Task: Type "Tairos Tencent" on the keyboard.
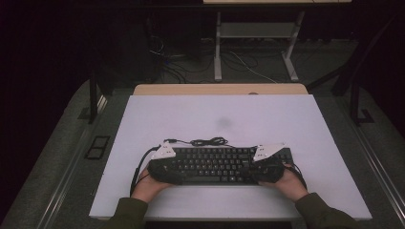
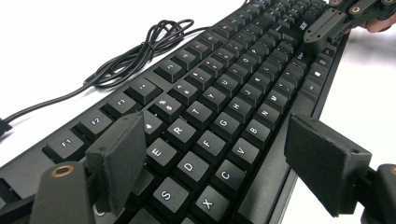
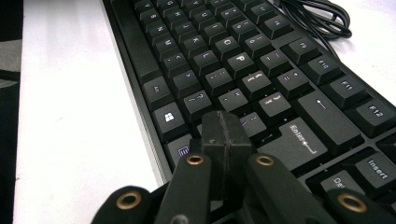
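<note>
A black keyboard (image 1: 215, 164) lies near the front edge of the white tabletop, its cable (image 1: 210, 141) coiled just behind it. My left gripper (image 1: 167, 169) is at the keyboard's left end. In the left gripper view it (image 2: 222, 158) stands open, one pad (image 2: 116, 158) over the leftmost keys and the other pad (image 2: 327, 163) past the front edge of the keyboard (image 2: 224, 93). My right gripper (image 1: 265, 169) is at the right end. In the right gripper view it (image 3: 226, 137) is shut, its tips just over the keys left of Enter on the keyboard (image 3: 233, 60). Nothing is held.
The white tabletop (image 1: 191, 119) has open room behind and beside the keyboard, with a faint grey smudge (image 1: 223, 123). A wooden desk edge (image 1: 219, 89) runs along the back. Beyond it, another table's legs (image 1: 218, 47) stand on the dark floor.
</note>
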The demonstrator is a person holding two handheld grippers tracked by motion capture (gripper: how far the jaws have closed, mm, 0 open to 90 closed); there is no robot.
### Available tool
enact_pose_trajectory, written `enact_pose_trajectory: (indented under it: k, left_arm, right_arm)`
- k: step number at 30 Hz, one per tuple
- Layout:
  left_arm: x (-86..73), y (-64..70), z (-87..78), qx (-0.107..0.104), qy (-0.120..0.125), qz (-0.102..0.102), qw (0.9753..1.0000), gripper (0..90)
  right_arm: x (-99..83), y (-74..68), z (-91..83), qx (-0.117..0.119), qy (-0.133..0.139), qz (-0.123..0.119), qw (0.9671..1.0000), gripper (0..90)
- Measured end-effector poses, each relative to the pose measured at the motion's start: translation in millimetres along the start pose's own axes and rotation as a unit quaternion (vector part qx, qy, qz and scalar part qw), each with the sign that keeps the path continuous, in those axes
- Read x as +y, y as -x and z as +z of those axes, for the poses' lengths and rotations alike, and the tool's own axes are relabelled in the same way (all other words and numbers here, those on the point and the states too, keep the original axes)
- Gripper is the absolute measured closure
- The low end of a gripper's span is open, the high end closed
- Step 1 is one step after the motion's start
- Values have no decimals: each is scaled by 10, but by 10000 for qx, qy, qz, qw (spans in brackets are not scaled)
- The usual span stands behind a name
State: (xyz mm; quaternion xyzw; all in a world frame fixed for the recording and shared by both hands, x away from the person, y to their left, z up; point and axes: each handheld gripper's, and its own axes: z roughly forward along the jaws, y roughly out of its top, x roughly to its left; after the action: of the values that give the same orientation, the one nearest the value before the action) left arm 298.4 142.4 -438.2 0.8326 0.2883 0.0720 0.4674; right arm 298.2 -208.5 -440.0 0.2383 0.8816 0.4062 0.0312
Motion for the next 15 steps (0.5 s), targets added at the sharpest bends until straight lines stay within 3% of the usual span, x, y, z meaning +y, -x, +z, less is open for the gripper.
enact_pose_trajectory:
  k: [15]
  left_arm:
    - [119,-18,40,46,51,30,10000,230]
  right_arm:
    - [6,2,7,-44,14,9,10000,894]
